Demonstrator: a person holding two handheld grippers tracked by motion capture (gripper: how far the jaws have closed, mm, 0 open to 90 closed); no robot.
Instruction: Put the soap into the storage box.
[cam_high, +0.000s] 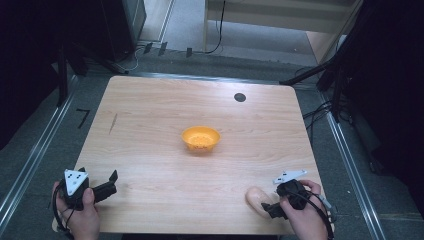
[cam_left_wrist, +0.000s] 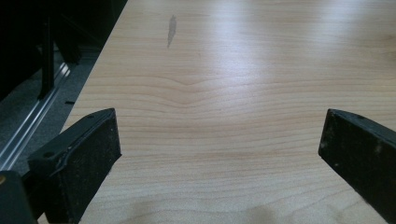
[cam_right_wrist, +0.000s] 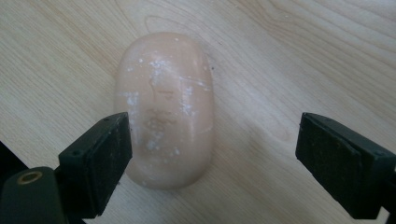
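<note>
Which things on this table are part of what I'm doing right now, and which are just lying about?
In the job:
- right gripper, jaws open around the near end of the soap
- pale pink soap bar, lying flat on the table

Lying about:
- orange bowl, mid-table, likely the destination but untouched
- left gripper, open over bare wood
- dark round spot near the far edge

This looks like a lab or recording room. A bare wooden table (cam_high: 150, 125) stands on grey carpet between metal floor rails (cam_high: 30, 165), with dark stand legs (cam_high: 310, 75) and loose cables (cam_high: 217, 30) beyond its far edge.
</note>
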